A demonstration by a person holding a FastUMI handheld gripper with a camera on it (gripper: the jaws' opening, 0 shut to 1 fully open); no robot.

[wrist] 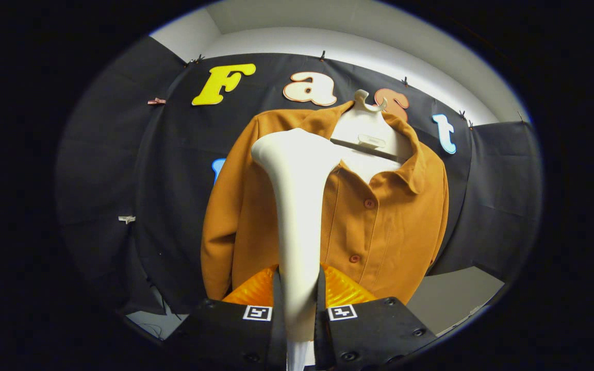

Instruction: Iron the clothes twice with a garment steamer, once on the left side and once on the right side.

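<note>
gripper (297,304) is closed on the garment steamer (297,206), both fingers pressing its white handle from either side w/ no gap showing. steamer stands upright btwn the fingers; its long axis runs straight up from the grip, and the flared head at the top tips fwd, toward the orange shirt (379,216). the head overlaps the shirt's left chest/shoulder area just beside the collar; can't tell if it's touching cloth or hovering short of it.

shirt hangs on a white hanger (366,126) against the booth wall, buttoned, sleeves down, front facing the gripper.

risks, judged from here: the grip is low on a tall handle, so the head could swing or twist in the fingers once it drags on fabric. the shirt hangs free, so pushing too hard could swing it on the hanger or knock it off the hook. head sits close to the collar and placket; drifting across could snag a button (369,203) or blur the left pass into the right one.
</note>
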